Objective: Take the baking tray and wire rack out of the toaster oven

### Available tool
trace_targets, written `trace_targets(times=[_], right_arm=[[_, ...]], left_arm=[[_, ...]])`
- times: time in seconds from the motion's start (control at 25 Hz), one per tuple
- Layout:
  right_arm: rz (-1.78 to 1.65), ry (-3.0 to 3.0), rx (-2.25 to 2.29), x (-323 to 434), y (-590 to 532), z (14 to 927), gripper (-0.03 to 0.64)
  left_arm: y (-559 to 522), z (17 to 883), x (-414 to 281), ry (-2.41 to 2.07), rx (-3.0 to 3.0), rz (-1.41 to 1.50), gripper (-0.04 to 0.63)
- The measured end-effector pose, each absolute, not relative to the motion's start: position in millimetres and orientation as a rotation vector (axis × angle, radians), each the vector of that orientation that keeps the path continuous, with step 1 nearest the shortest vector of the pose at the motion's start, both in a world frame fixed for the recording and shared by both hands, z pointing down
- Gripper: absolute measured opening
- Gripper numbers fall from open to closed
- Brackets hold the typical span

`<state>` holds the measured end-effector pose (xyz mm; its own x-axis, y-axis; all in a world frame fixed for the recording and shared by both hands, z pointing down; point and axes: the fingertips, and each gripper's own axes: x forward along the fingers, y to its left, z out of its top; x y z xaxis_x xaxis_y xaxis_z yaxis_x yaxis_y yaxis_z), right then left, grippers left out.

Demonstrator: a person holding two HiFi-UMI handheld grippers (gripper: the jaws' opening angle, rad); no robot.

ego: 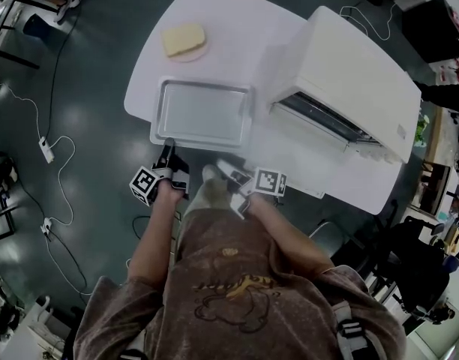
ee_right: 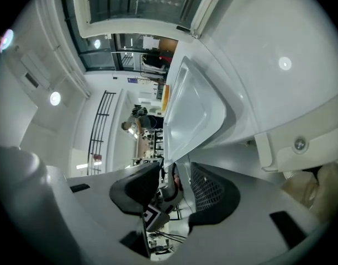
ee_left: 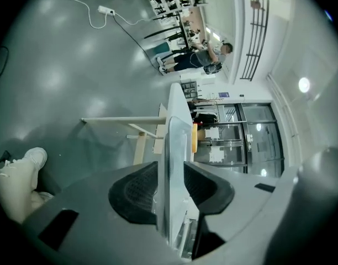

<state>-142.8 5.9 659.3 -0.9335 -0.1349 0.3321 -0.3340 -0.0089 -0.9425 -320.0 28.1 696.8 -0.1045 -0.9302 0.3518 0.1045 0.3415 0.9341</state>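
Tray (ego: 203, 115) lies flat, long axis seemingly along table (ego: 229, 28) edge.

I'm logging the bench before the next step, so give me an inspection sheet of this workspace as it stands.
Surface: white table.
Job's things: baking tray out, at the table's near edge; toaster oven door open; wire rack not made out.
Clutter: bread on a plate.
Grippers: left gripper open around the tray's rim; right gripper open, empty.
Cables: cord and power strip on the floor.
Surroundings: grey floor; people far off.
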Motion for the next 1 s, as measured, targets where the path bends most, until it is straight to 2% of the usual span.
trace_targets(times=[0.12,0.48,0.68,1.0], right_arm=[[2.053,-2.146,0.508,-137.7,4.0,645.1,0.153],[2.056,-2.369,0.592,-87.1,-31.0,585.4,0.153],[1.961,-2.551,0.755,-33.6,-63.4,551.5,0.153],[1.874,-2.715,1.086,59.0,-102.4,517.8,0.153]], left_arm=[[35.0,687.3,-309.0,-1.391,0.876,-1.003,0.135],[19.7,614.1,-260.8,-1.383,1.145,-0.889,0.137],[-29.7,560.3,-201.7,-1.246,1.377,-0.893,0.137],[-95.0,521.6,-102.0,-1.047,1.553,-0.824,0.137]])
